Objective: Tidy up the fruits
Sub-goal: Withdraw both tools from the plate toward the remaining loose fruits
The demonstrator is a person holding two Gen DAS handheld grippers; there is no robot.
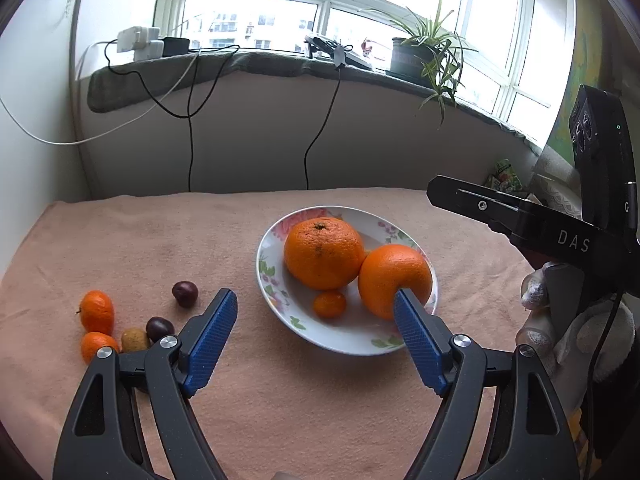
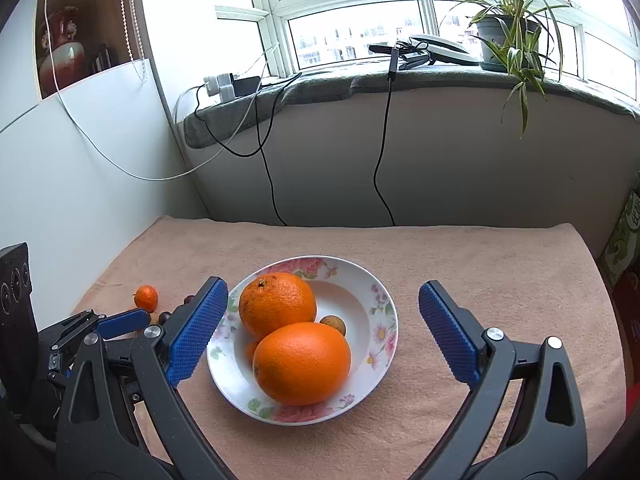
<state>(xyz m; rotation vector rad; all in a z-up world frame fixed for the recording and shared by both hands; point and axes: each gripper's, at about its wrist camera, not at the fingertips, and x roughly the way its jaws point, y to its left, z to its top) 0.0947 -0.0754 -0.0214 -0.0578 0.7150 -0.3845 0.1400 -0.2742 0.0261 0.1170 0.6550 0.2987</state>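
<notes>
A floral white plate (image 1: 272, 240) (image 2: 384, 300) on the pink cloth holds two big oranges (image 1: 323, 253) (image 2: 302, 362), a small kumquat (image 1: 329, 304) and a brown longan (image 2: 333, 324). Left of the plate lie two kumquats (image 1: 97, 311), two dark round fruits (image 1: 185, 293) and a yellowish longan (image 1: 135, 340). My left gripper (image 1: 316, 300) is open and empty above the plate's near-left edge. My right gripper (image 2: 322, 300) is open and empty, its jaws either side of the plate. The right gripper's body also shows in the left wrist view (image 1: 520, 216).
The table's pink cloth (image 1: 160, 232) ends at a white wall on the left. Behind is a windowsill with chargers (image 1: 140, 42), hanging cables (image 1: 308, 152) and a potted plant (image 1: 424, 52). A colourful box (image 2: 624, 240) stands at the table's right edge.
</notes>
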